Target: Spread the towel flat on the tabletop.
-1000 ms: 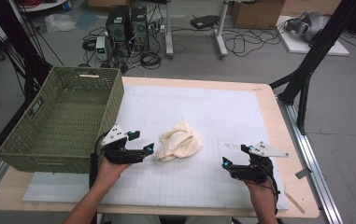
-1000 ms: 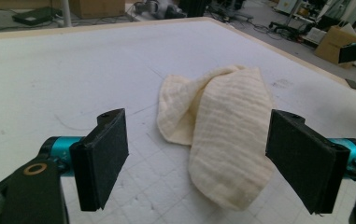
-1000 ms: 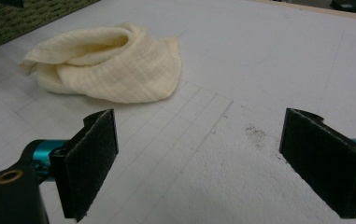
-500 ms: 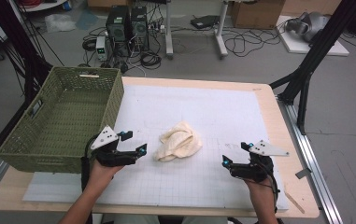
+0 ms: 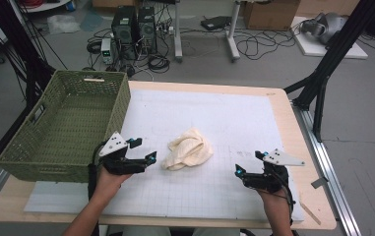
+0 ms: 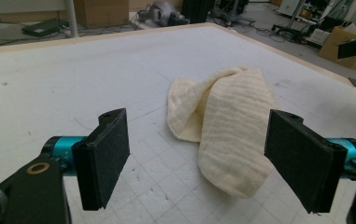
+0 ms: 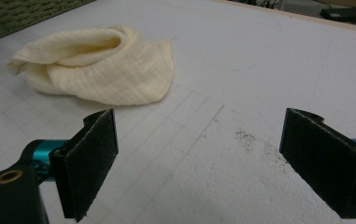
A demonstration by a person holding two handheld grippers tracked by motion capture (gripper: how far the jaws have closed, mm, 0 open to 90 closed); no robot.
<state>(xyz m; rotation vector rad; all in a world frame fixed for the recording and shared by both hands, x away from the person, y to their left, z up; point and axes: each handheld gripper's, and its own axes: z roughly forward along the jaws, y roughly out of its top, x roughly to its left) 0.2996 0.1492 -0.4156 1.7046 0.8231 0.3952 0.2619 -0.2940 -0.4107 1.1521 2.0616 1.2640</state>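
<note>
From above, the left gripper (image 5: 142,151) sat just left of the crumpled cream cloth (image 5: 189,149), and the right gripper (image 5: 246,163) lay well apart on its other side. In the left gripper view, the jaws gaped wide and empty, with the cloth (image 6: 227,126) just ahead between them. In the right gripper view, the jaws stood equally wide and empty, with the cloth (image 7: 101,65) farther ahead to the left.

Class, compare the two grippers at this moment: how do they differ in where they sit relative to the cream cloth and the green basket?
The left gripper sits close beside the cream cloth, just in front of the green basket; the right gripper sits well apart from the cloth, far from the basket. In the left gripper view the cloth lies between the jaws' lines; in the right gripper view it lies off to the upper left. Both are open and hold nothing.
</note>
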